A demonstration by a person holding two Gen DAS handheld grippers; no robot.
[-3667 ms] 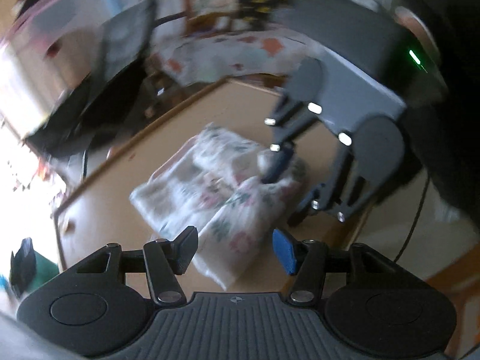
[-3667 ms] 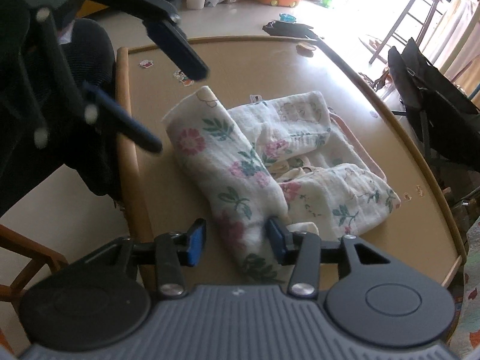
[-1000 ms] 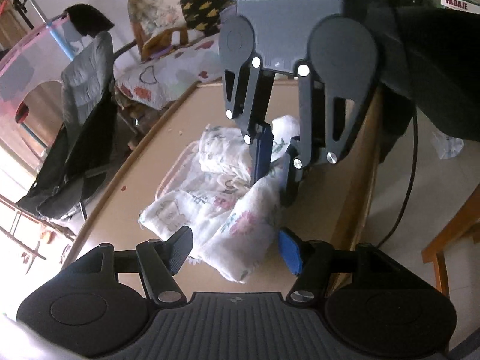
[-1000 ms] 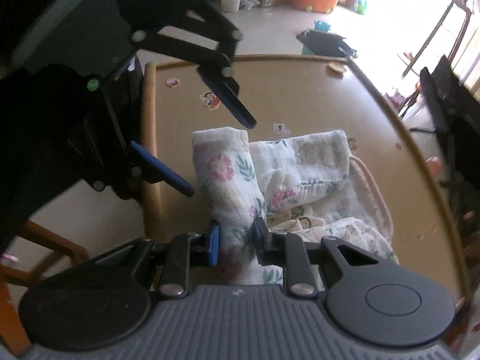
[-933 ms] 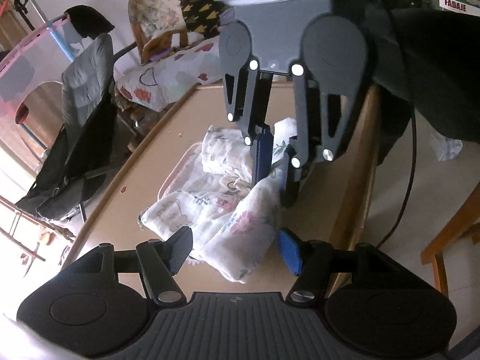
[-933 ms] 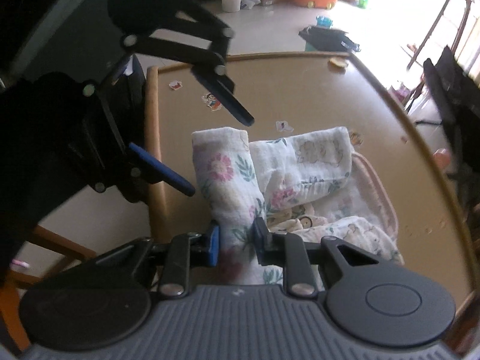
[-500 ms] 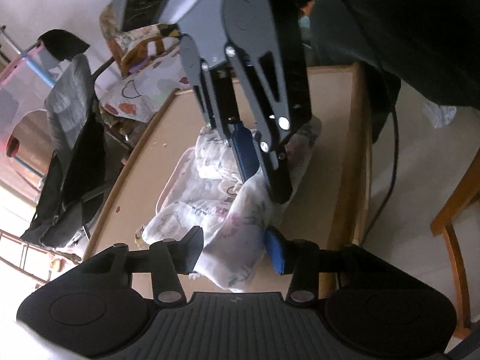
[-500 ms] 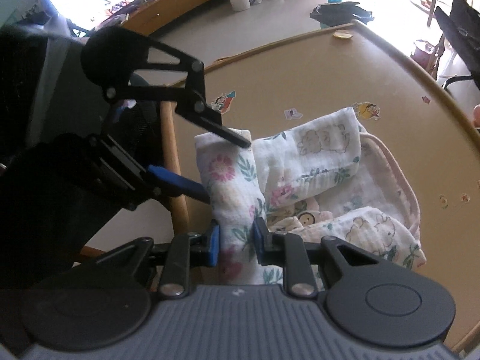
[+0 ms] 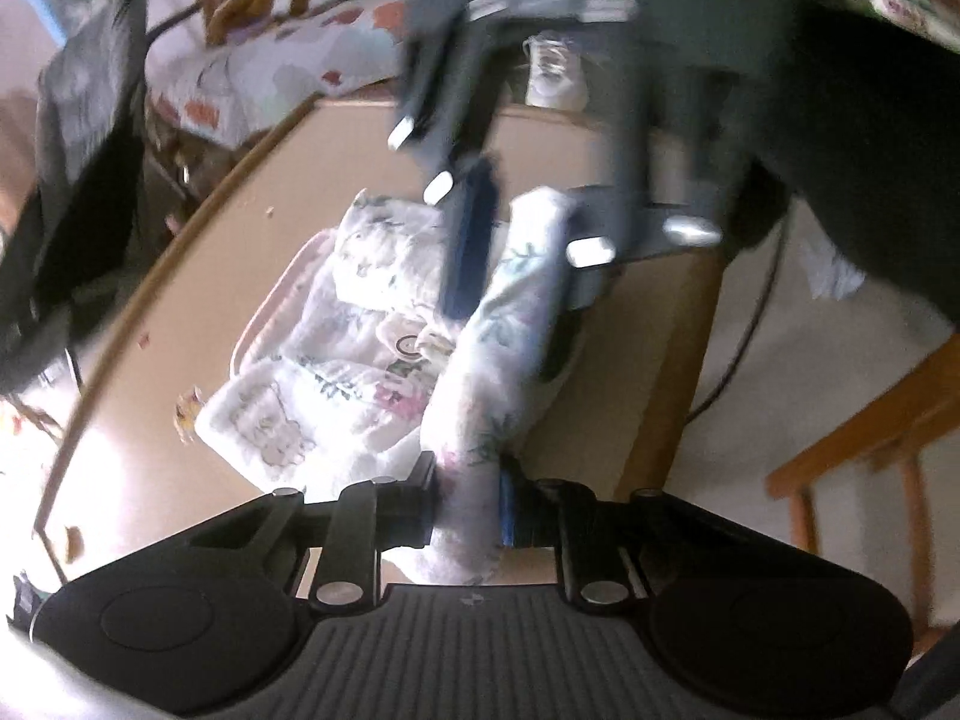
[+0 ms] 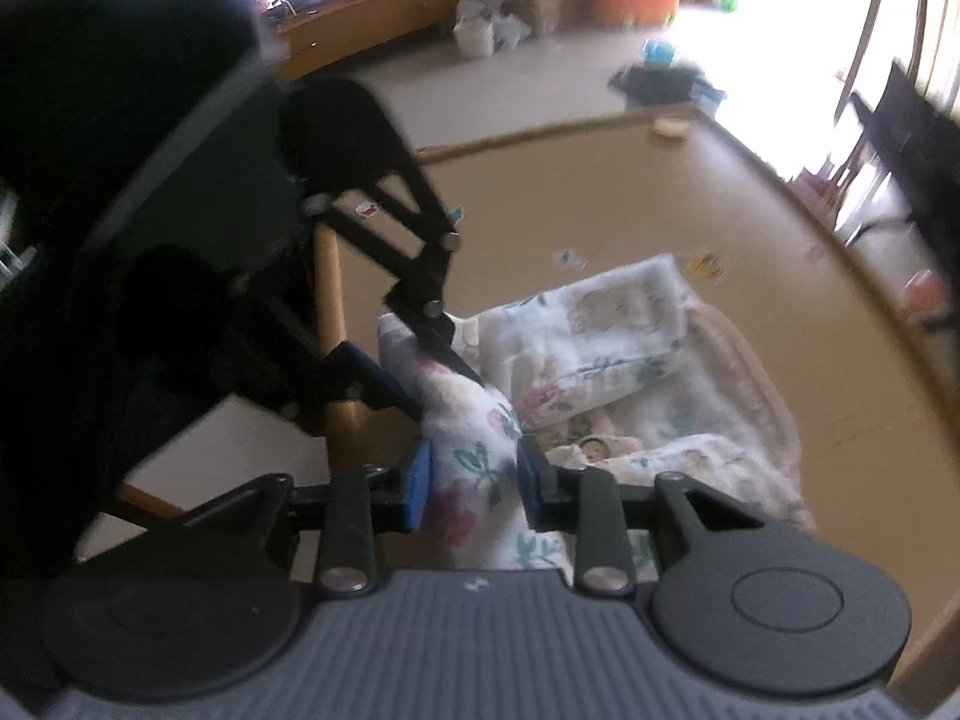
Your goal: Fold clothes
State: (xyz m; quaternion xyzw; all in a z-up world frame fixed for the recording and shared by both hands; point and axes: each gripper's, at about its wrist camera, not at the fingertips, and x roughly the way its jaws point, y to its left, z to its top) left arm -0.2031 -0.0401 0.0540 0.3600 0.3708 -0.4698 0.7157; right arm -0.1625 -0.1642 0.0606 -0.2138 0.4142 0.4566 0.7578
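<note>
In the left wrist view, the left gripper [image 9: 465, 507] has its jaws closing on a rolled fold of the floral cloth [image 9: 384, 360], and both pads press the fabric from either side, so the fold sits pinched right between the fingers. From there the roll runs away toward the far side, where the right gripper [image 9: 522, 258] straddles it, one blue finger to the left of the roll and the other finger to its right; that part is blurred. The rest of the cloth lies bunched in loose layers to the left of the roll, on the tan table [image 9: 180, 300], close to the table's right edge. A wooden chair [image 9: 870, 438] stands on the floor at the right. In the right wrist view, the right gripper [image 10: 474, 483] has its jaws opening, with the same flowered roll [image 10: 474, 438] between the two blue pads; the fabric fills the gap and both pads touch it. Farther along the roll, the left gripper [image 10: 420, 372] comes in from the left and pinches the roll's far end. The remaining cloth spreads to the right over the table [image 10: 600, 192], near its left edge.
</note>
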